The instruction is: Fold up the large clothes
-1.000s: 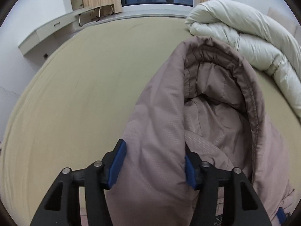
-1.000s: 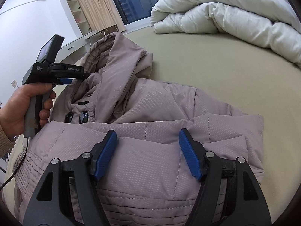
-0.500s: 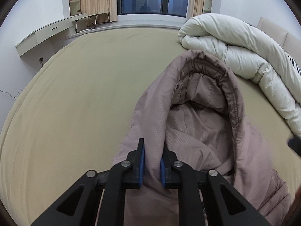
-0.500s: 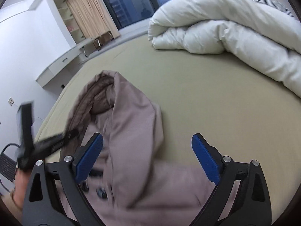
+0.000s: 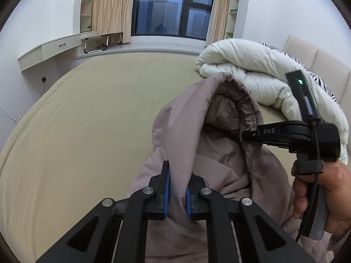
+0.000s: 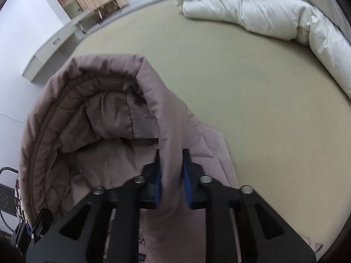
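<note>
A mauve padded hooded jacket lies on the beige bed, its hood raised off the sheet. My left gripper is shut on the hood's left edge. My right gripper is shut on the hood's right edge. In the left wrist view the right gripper comes in from the right, held by a hand, its tip at the hood rim. The jacket's body is mostly hidden below both grippers.
A rolled white duvet lies at the far right of the bed, also in the right wrist view. A white wall desk stands at the far left, a dark window and a padded headboard behind.
My left gripper closed on the hood's left edge and lifted it. My right gripper left the jacket body, moved up to the hood and closed on its right edge.
</note>
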{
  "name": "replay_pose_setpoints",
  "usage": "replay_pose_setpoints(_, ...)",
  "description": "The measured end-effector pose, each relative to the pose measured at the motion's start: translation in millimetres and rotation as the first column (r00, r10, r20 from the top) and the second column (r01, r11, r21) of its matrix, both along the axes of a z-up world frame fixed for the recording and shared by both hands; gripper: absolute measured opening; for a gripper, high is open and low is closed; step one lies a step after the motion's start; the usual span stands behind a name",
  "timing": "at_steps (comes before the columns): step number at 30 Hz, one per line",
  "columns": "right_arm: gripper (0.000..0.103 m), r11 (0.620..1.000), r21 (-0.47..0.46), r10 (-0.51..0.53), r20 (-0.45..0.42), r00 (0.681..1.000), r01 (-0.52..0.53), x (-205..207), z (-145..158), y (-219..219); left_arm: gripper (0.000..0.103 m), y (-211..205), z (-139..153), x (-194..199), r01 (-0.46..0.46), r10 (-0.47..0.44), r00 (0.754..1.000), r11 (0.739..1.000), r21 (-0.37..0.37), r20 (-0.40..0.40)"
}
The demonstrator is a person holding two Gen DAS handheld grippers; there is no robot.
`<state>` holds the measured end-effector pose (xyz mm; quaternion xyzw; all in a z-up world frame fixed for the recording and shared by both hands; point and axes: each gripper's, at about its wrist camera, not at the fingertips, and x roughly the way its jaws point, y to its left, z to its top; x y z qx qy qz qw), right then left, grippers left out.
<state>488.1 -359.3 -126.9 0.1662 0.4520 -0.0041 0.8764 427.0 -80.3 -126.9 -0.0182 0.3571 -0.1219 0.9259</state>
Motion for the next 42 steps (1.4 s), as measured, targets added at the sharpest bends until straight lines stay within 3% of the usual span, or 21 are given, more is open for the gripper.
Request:
replay_pose_setpoints(4,0.009,0.999,0.051,0.009,0.182,0.983,-0.019,-64.4,49.1,-2.8,0.012,18.5,11.1,-30.5,-0.010,0.013,0.999,0.997,-0.081,0.029)
replay_pose_setpoints(7,0.009,0.999,-0.012,0.038,0.298,0.954,-0.036,-132.6,80.4,8.0,0.012,36.8,21.7,-63.2,-0.019,0.027,0.998,0.987,-0.162,0.048)
replay_pose_setpoints(10,0.009,0.998,-0.053,0.053,0.363,0.930,-0.036,-217.7,85.3,20.6,0.012,54.3,25.9,-106.3,-0.029,0.041,0.998,0.974,-0.223,0.049)
replay_pose_setpoints(12,0.009,0.997,-0.063,0.066,0.363,0.930,-0.046,-259.9,73.0,28.6,0.013,62.4,20.5,-137.0,-0.018,0.024,0.999,0.973,-0.230,0.026)
replay_pose_setpoints(18,0.010,0.999,0.034,-0.011,0.173,0.985,0.006,-366.9,-10.7,20.6,0.016,88.2,-14.9,-234.5,-0.019,-0.014,0.990,0.971,-0.237,-0.139)
replay_pose_setpoints(20,0.010,0.996,0.068,-0.058,0.131,0.990,0.050,-393.1,-23.3,9.6,0.021,94.9,-14.4,-255.9,-0.026,-0.012,0.987,0.972,-0.233,-0.160)
replay_pose_setpoints(22,0.010,0.995,0.071,-0.085,0.153,0.985,0.075,-409.5,-19.8,1.4,0.026,98.3,-0.7,-264.8,-0.032,-0.002,0.990,0.972,-0.234,-0.143)
replay_pose_setpoints(25,0.015,0.997,0.044,-0.067,0.238,0.969,0.058,-414.6,11.4,1.3,0.032,89.9,38.1,-253.8,0.000,-0.012,0.999,0.972,-0.236,-0.052)
replay_pose_setpoints(26,0.026,0.999,0.024,-0.051,0.259,0.965,0.046,-409.8,22.9,1.2,0.035,85.5,50.5,-249.0,0.015,-0.018,1.000,0.971,-0.237,-0.013)
replay_pose_setpoints(27,0.035,0.999,0.022,-0.034,0.278,0.960,0.029,-402.5,34.1,4.0,0.045,75.0,65.7,-239.7,0.042,-0.038,0.999,0.974,-0.221,0.023)
replay_pose_setpoints(28,0.066,0.999,0.036,-0.022,0.310,0.951,0.012,-393.3,45.8,5.3,0.047,64.4,73.8,-234.5,0.060,-0.051,0.998,0.977,-0.203,0.048)
replay_pose_setpoints(29,0.088,0.999,0.046,-0.026,0.341,0.940,0.011,-388.4,54.9,7.8,0.047,53.2,80.5,-222.7,0.076,-0.064,0.996,0.980,-0.182,0.067)
replay_pose_setpoints(30,0.090,0.999,0.043,-0.028,0.372,0.928,0.013,-378.8,62.2,9.4,0.047,46.3,80.2,-211.0,0.088,-0.078,0.995,0.982,-0.170,0.061)
replay_pose_setpoints(33,0.086,1.000,0.003,-0.002,0.321,0.947,0.001,-337.8,69.0,19.8,0.042,22.9,62.8,-168.1,0.102,-0.102,0.995,0.989,-0.109,0.001)
replay_pose_setpoints(35,0.046,0.999,-0.010,0.043,0.268,0.963,-0.042,-307.8,61.0,29.0,0.034,17.1,36.7,-154.2,0.097,-0.103,0.992,0.991,-0.090,-0.067)
replay_pose_setpoints(37,0.034,0.994,-0.086,0.082,0.193,0.978,-0.066,-285.7,37.1,40.5,0.033,12.9,2.6,-148.3,0.085,-0.092,0.987,0.994,-0.064,-0.130)
replay_pose_setpoints(40,0.034,0.985,-0.100,0.147,0.044,0.988,-0.142,-259.9,-21.6,62.1,0.032,16.8,-54.2,-143.2,0.073,-0.082,0.971,0.996,-0.050,-0.225)
replay_pose_setpoints(42,0.033,0.981,-0.105,0.164,0.019,0.986,-0.162,-260.7,-58.0,66.8,0.030,21.2,-73.6,-145.2,0.088,-0.094,0.976,0.995,-0.036,-0.198)
